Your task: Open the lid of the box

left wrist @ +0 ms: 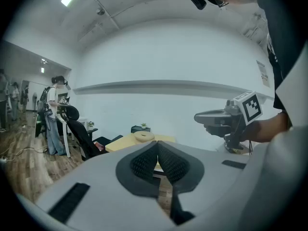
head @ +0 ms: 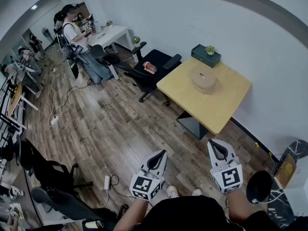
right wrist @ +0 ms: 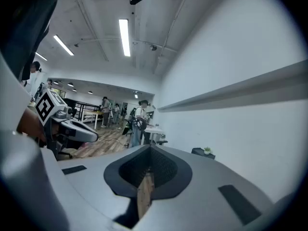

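Both grippers are carried low and close to the body, roughly level, which suits walking up rather than working: the round box (head: 202,81) is well apart from them, at about one o'clock in the head view, with its lid (head: 202,74) on. The left gripper (head: 160,157) has its fingers (left wrist: 142,162) pressed together with nothing between them, and the right gripper (head: 216,148) likewise has its fingers (right wrist: 163,167) closed and empty. They would need to part before either could take the lid.

The box stands on the far half of the tabletop (head: 226,105), away from every edge, so it should not slide off when the lid is lifted. A green case (head: 206,56) with a small plant sits just beyond it at twelve o'clock. An office chair (head: 156,61) blocks the tabletop's nine o'clock side and the wall (head: 269,47) closes three o'clock, while the near edge at six o'clock faces bare floor (head: 125,129), which looks the easiest approach
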Demonstrator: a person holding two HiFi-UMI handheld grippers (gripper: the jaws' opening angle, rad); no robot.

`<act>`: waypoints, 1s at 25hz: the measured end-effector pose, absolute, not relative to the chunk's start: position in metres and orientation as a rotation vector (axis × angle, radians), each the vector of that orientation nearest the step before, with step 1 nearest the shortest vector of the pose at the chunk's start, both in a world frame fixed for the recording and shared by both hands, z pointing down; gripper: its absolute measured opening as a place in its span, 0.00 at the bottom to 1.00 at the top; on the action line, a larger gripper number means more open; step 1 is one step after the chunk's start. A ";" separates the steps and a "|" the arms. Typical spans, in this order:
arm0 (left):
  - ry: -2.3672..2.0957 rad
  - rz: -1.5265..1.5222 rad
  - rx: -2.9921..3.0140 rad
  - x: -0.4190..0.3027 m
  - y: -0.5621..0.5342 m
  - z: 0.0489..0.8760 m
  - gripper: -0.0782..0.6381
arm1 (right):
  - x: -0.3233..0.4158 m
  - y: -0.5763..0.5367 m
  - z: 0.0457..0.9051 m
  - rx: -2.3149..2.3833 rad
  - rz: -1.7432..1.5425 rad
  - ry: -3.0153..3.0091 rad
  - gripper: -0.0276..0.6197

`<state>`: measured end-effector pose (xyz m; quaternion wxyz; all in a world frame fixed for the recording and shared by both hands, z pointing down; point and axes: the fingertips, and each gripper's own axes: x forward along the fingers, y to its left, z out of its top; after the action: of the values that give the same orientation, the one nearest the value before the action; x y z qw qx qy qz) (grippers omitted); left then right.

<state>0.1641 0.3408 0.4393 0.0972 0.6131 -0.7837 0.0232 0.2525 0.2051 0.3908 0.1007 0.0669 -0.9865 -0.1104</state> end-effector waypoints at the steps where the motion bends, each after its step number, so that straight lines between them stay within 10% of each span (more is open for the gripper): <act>1: -2.325 0.070 1.816 0.168 0.340 0.436 0.13 | 0.255 0.207 0.389 0.184 -0.338 -2.916 0.07; 19: -2.413 0.019 1.788 0.194 0.356 0.415 0.13 | 0.285 0.222 0.376 0.146 -0.316 -2.987 0.07; 25: -2.425 0.013 1.790 0.168 0.380 0.410 0.13 | 0.264 0.248 0.368 0.163 -0.302 -3.028 0.27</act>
<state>0.1676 0.3801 0.4098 0.0640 0.5926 -0.8029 0.0044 0.2640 0.2475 0.3676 0.0473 0.0534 -0.9925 -0.0991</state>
